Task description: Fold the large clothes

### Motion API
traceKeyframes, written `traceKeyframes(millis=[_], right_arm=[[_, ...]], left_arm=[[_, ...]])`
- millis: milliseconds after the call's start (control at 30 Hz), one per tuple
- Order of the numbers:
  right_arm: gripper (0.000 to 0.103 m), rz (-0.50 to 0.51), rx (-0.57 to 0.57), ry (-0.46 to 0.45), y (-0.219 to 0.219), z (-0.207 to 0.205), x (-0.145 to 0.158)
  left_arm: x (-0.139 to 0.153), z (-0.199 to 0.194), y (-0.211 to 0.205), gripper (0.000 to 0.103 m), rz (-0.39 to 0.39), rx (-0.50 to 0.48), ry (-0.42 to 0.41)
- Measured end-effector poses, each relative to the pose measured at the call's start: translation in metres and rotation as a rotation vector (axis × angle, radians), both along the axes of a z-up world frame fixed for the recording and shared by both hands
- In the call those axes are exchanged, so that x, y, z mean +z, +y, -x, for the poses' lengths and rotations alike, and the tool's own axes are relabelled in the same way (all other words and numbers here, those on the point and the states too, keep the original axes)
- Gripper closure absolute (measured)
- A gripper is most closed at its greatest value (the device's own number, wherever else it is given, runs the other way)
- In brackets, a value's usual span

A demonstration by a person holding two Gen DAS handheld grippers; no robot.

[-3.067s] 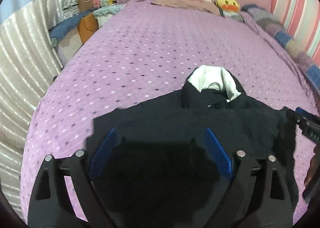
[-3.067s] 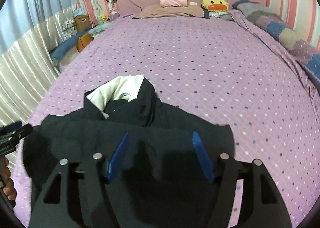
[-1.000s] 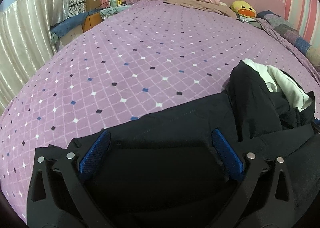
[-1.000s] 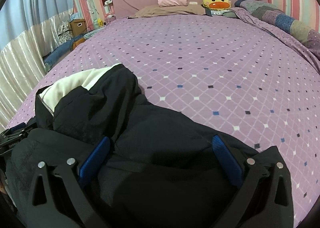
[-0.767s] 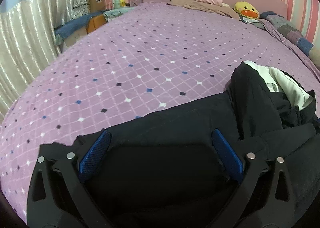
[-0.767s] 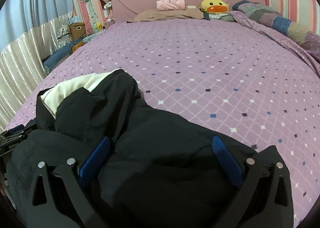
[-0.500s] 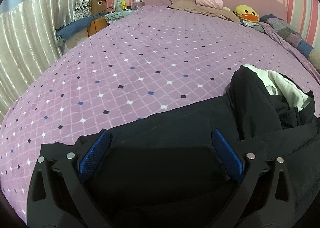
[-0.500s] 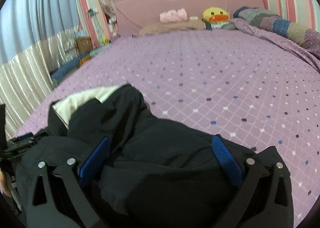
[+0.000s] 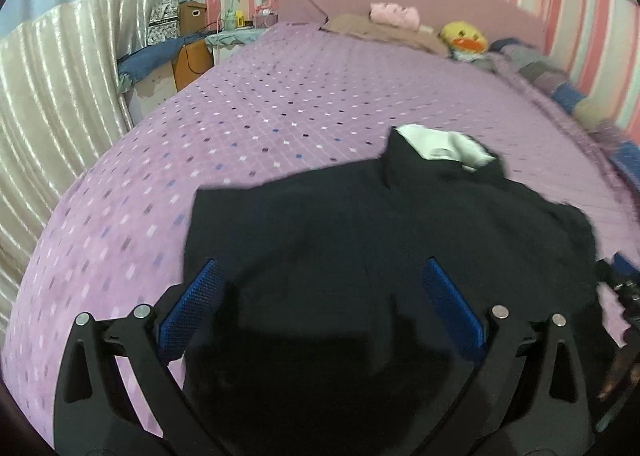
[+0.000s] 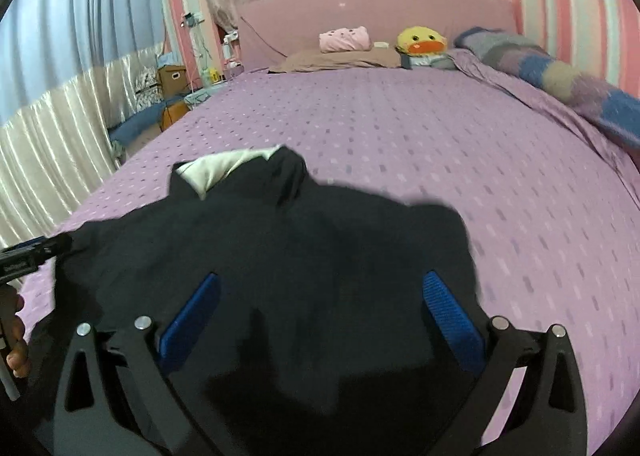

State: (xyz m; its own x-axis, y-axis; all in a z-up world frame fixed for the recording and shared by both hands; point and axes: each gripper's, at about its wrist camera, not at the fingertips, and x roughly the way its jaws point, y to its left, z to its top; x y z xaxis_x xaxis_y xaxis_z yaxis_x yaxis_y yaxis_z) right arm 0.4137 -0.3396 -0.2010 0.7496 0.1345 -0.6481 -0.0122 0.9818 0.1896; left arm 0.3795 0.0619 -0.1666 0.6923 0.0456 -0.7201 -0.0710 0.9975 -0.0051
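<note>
Left wrist view: left gripper (image 9: 320, 296) spread wide, nothing clamped; black garment (image 9: 380, 224) with white lining laid on purple bedspread (image 9: 280, 116), spanning both blue pads | Right wrist view: right gripper (image 10: 320, 304) likewise spread wide over black garment (image 10: 300, 248); duck plush (image 10: 420, 41) noted at headboard.

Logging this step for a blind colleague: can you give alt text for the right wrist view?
A black garment with a white lining lies spread on the purple bedspread, under the open right claw. A yellow duck plush sits by the pink headboard.
</note>
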Motion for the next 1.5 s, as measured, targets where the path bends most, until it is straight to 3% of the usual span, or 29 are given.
traceKeyframes(millis=[200,333,433,667,833,933,1133,1267,1400,1500], right_arm=[[0.002,0.057,-0.041,0.048,-0.009,0.084,0.008],[0.002,0.100,-0.061,0.072,-0.016,0.127,0.010],[0.002,0.122,-0.087,0.062,-0.021,0.160,0.013],[0.002,0.096,-0.098,0.055,-0.030,0.219,0.013],[0.002,0.159,-0.137,0.035,-0.029,0.259,0.013],[0.002,0.161,-0.133,0.042,-0.030,0.278,0.010],[0.002,0.091,-0.173,0.111,-0.052,0.303,-0.006],[0.002,0.110,-0.221,0.110,-0.062,0.313,-0.006],[0.002,0.027,-0.255,0.124,-0.078,0.323,-0.008],[0.002,0.039,-0.268,0.126,-0.084,0.329,-0.007]], left_arm=[[0.013,0.104,-0.007,0.003,-0.028,-0.023,0.037],[0.010,0.147,0.005,0.003,-0.006,0.001,0.065],[0.006,0.181,0.010,0.003,-0.031,0.024,0.067],[0.001,0.249,0.029,0.003,-0.026,0.059,0.040],[-0.013,0.275,0.049,0.003,0.016,0.082,0.079],[-0.024,0.286,0.057,0.003,-0.025,0.095,0.164],[-0.030,0.322,0.068,0.003,-0.017,0.078,0.144],[-0.041,0.338,0.077,0.003,0.029,0.069,0.140],[-0.055,0.338,0.083,0.003,0.051,0.056,0.166],[-0.063,0.338,0.082,0.003,0.052,0.051,0.169]])
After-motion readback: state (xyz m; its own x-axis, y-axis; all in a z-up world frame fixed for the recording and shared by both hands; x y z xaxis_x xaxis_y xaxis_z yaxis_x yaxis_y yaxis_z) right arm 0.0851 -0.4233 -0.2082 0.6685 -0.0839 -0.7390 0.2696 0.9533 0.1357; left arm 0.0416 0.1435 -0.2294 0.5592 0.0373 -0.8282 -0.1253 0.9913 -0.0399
